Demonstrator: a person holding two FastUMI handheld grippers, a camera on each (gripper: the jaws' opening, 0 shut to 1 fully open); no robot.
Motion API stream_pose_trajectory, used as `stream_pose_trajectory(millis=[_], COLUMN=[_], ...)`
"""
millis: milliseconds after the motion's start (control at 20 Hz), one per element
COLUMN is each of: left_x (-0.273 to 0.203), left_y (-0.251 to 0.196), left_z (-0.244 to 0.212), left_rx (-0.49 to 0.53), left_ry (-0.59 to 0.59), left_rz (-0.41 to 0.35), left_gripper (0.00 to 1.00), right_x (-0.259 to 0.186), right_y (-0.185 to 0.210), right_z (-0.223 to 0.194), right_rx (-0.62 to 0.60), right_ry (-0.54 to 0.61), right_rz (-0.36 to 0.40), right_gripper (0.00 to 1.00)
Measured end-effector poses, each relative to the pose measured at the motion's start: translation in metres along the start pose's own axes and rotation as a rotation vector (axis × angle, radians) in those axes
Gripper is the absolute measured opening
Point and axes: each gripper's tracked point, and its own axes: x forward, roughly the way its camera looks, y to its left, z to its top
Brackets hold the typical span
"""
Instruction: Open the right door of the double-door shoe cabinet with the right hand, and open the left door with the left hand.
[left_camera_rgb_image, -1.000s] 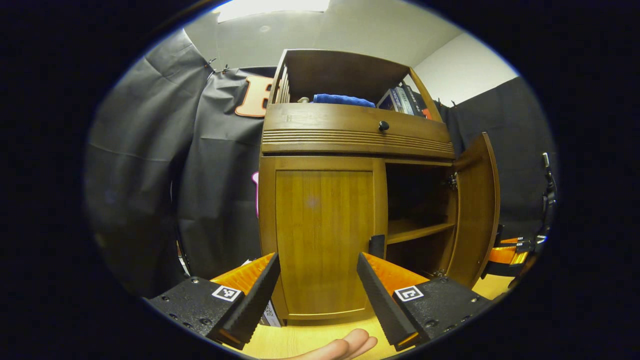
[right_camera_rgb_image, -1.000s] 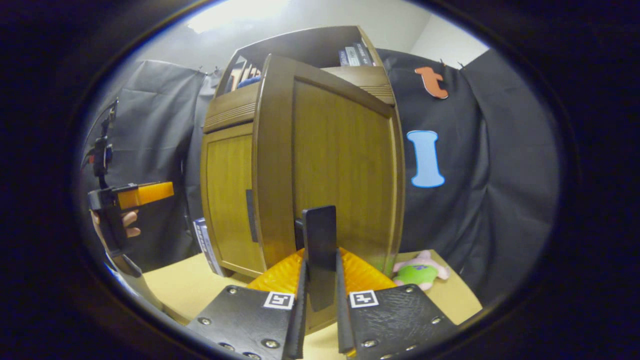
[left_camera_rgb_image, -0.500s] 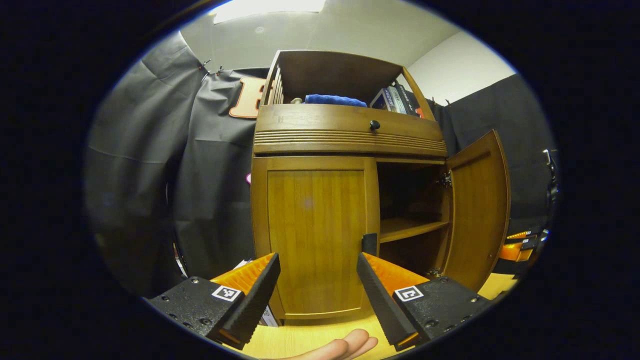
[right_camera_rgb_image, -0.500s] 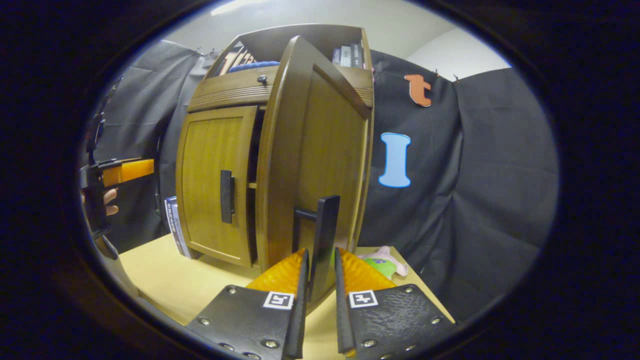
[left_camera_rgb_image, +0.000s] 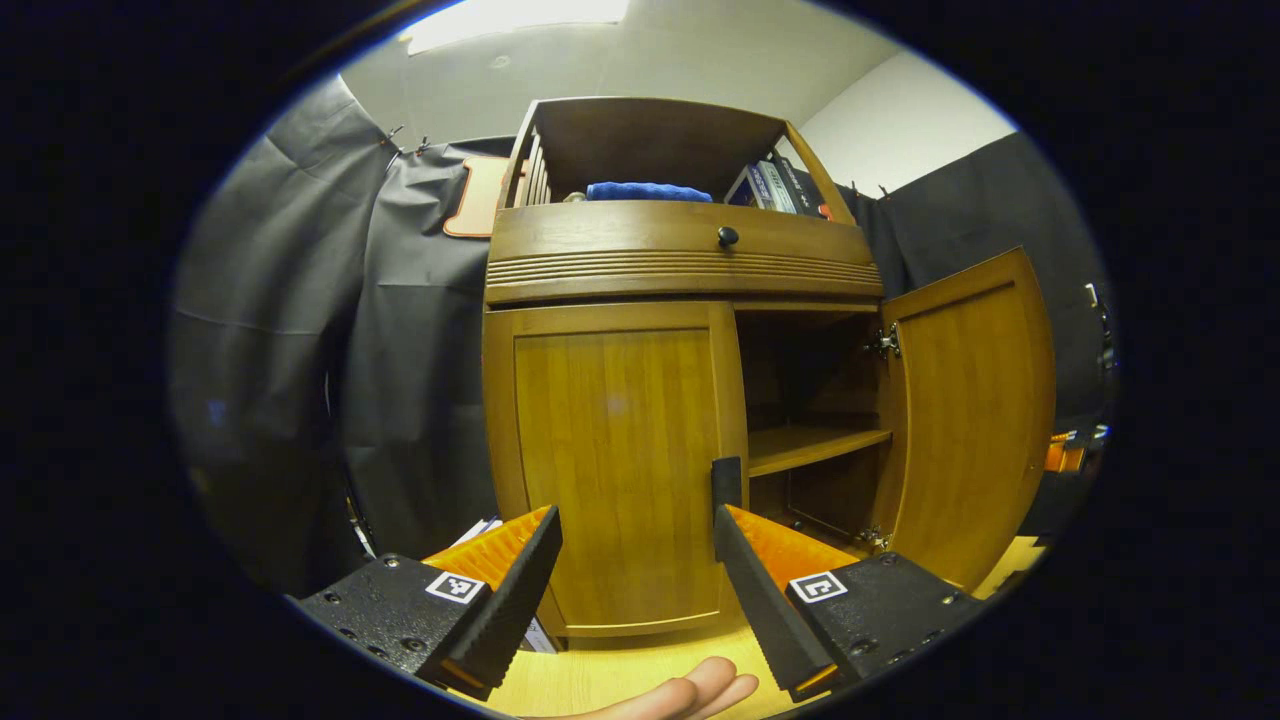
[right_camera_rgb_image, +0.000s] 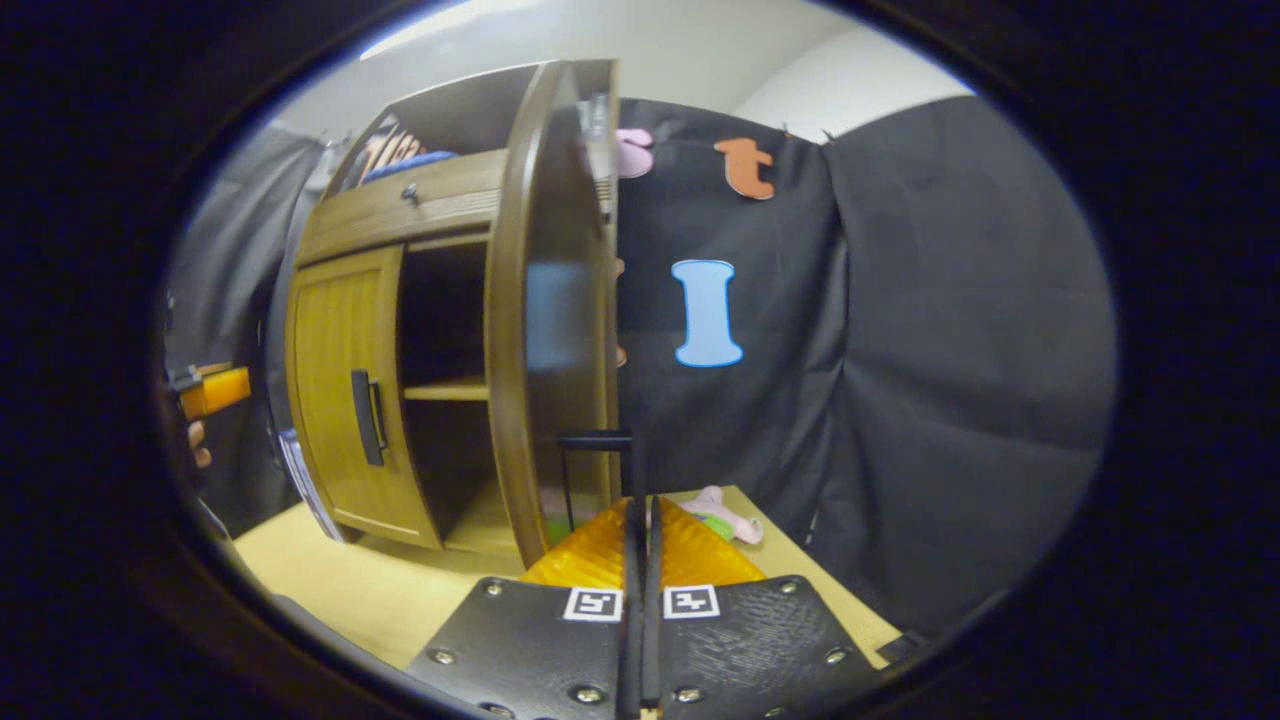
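Observation:
The wooden shoe cabinet (left_camera_rgb_image: 680, 255) stands on a table. Its left door (left_camera_rgb_image: 615, 460) is closed, with a dark handle (left_camera_rgb_image: 726, 484) at its inner edge. My left gripper (left_camera_rgb_image: 632, 528) is open in front of that door, its right finger just below the handle and apart from it. The right door (left_camera_rgb_image: 968, 410) stands wide open, showing a shelf (left_camera_rgb_image: 815, 446) inside. In the right gripper view that door (right_camera_rgb_image: 545, 300) appears almost edge-on, and my right gripper (right_camera_rgb_image: 640, 508) is shut on its handle (right_camera_rgb_image: 598, 441). The left gripper (right_camera_rgb_image: 212, 389) appears far left there.
A blue cloth (left_camera_rgb_image: 648, 190) and books (left_camera_rgb_image: 775, 185) sit on the cabinet's top shelf above a drawer knob (left_camera_rgb_image: 727, 236). A plush toy (right_camera_rgb_image: 725, 510) lies on the table (right_camera_rgb_image: 330, 570) behind the open door. A boxed item (right_camera_rgb_image: 300, 475) leans beside the cabinet. Fingertips of a hand (left_camera_rgb_image: 690, 692) show below.
The right door has swung much wider open, drawn by my right gripper on its handle. My left gripper stays open before the closed left door, shifted slightly.

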Motion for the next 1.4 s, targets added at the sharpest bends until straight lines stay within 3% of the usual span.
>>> stream_pose_trajectory(millis=[150,350,500,650,700,850,1050,1150,1250,1350,1400], left_x=[0.008,0.022,0.032,0.05,0.057,0.086,0.122,0.139,0.149,0.162,0.169], left_y=[-0.012,-0.041,-0.05,-0.057,-0.056,-0.059,-0.072,-0.077,-0.077,-0.081,-0.076], left_z=[-0.009,-0.029,-0.037,-0.035,-0.033,-0.034,-0.031,-0.026,-0.036,-0.049,-0.051], left_rx=[0.017,0.033,0.016,-0.046,-0.062,-0.081,-0.079,-0.062,-0.06,-0.057,-0.043], left_ry=[0.019,0.064,0.074,0.054,0.044,0.045,0.008,-0.031,-0.023,0.002,-0.002], left_rz=[-0.002,-0.048,-0.059,-0.038,-0.02,0.005,-0.015,-0.012,0.003,0.003,0.039], left_gripper=[0.92,0.98,0.98,0.97,0.99,0.98,0.97,0.97,0.96,0.97,0.96], right_x=[0.007,0.012,0.013,-0.004,-0.011,-0.044,-0.089,-0.108,-0.12,-0.131,-0.135], right_y=[-0.018,-0.026,-0.029,-0.042,-0.05,-0.078,-0.082,-0.067,-0.053,-0.025,-0.012], right_z=[-0.001,0.001,0.002,0.024,0.034,0.054,0.07,0.081,0.094,0.099,0.102], right_rx=[0.015,0.008,-0.003,0.015,0.025,0.056,0.103,0.083,0.057,0.001,-0.025], right_ry=[-0.005,-0.005,-0.022,-0.095,-0.131,-0.212,-0.261,-0.287,-0.31,-0.317,-0.318], right_rz=[0.065,0.143,0.161,0.163,0.135,0.027,-0.021,0.004,0.009,0.052,0.069], right_gripper=[0.01,0.01,0.01,0.32,0.32,0.96,0.99,0.95,0.99,0.95,0.99])
